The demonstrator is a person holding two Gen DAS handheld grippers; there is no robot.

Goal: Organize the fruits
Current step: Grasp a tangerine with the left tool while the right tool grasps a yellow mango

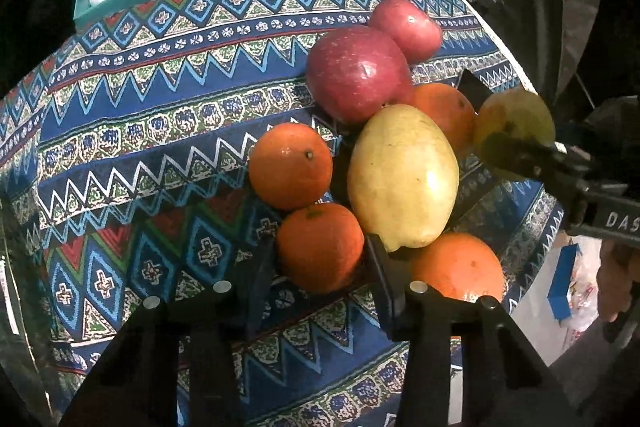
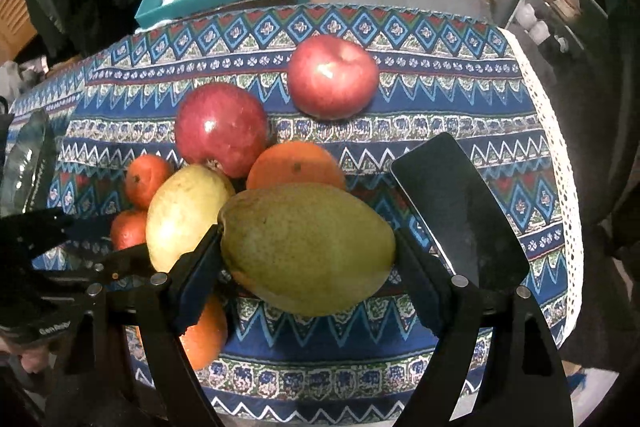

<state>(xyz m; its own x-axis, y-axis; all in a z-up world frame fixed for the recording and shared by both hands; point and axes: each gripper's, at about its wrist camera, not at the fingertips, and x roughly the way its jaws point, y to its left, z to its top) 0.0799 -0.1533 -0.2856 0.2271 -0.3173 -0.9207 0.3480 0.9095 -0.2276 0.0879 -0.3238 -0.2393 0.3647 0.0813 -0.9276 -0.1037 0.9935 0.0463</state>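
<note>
Fruits heaped mid-table on patterned cloth (image 2: 440,107). Right gripper (image 2: 308,251) clamped on green pear (image 2: 308,247), near side of heap. Left gripper (image 1: 316,279) jaws apart, either side of small orange (image 1: 320,247); contact unclear. Yellow pear (image 1: 402,175) beside it; red apple (image 2: 333,77) alone, far side.

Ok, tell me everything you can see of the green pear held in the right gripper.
The large green-yellow speckled pear looks matte and unbruised, lying on its side with its long axis across the right gripper, whose jaws press its two ends. It seems lifted above the patterned blue tablecloth, though that is hard to confirm. A paler yellow pear sits just to its left; whether they touch is unclear. In the left wrist view it shows only partly.
</note>
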